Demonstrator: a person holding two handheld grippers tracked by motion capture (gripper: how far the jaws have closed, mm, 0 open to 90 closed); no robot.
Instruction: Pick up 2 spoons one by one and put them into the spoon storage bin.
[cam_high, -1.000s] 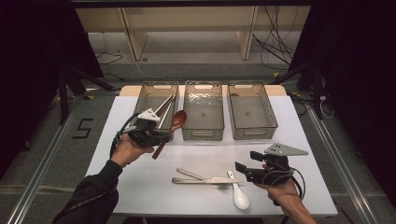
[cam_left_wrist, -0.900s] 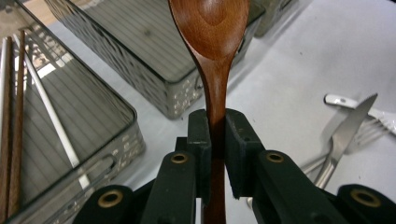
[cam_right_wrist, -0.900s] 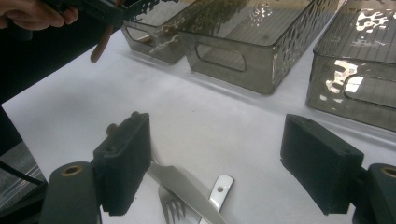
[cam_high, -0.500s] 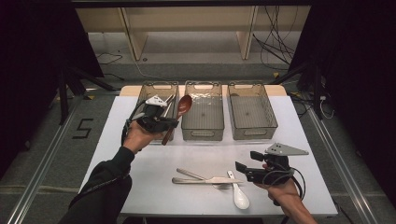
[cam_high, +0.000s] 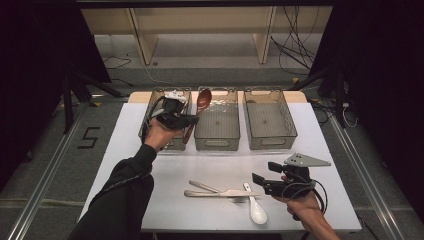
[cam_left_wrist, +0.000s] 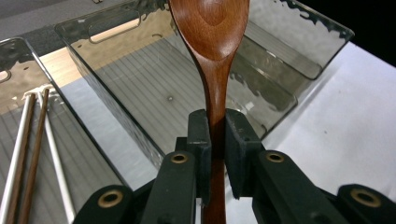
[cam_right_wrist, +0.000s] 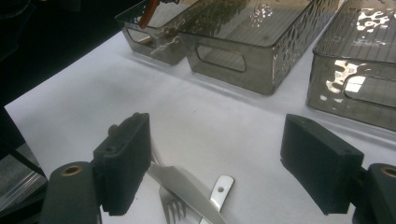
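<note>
A brown wooden spoon (cam_high: 203, 99) hangs over the trays, bowl toward the far side, above the left edge of the middle tray (cam_high: 217, 145). My left gripper (cam_high: 190, 120) is shut on its handle. In the left gripper view both black pads clamp the spoon (cam_left_wrist: 211, 28) just below its neck, with the middle tray (cam_left_wrist: 154, 88) underneath. My right gripper (cam_high: 265, 172) rests near the table's front right, jaws wide open and holding nothing. In the right gripper view my right gripper (cam_right_wrist: 222, 163) stands over a metal knife (cam_right_wrist: 187, 191) and a fork (cam_right_wrist: 170, 205).
Three smoked clear trays stand in a row at the back: the left tray (cam_high: 157, 91) holds chopsticks (cam_left_wrist: 23, 154), and the right tray (cam_high: 270, 145) looks bare. A knife (cam_high: 225, 193), a fork and a white spoon (cam_high: 257, 211) lie near the front edge.
My left hand has carried the wooden spoon away from me and to the right, from in front of the left tray to above the trays. The right hand has stayed put.
</note>
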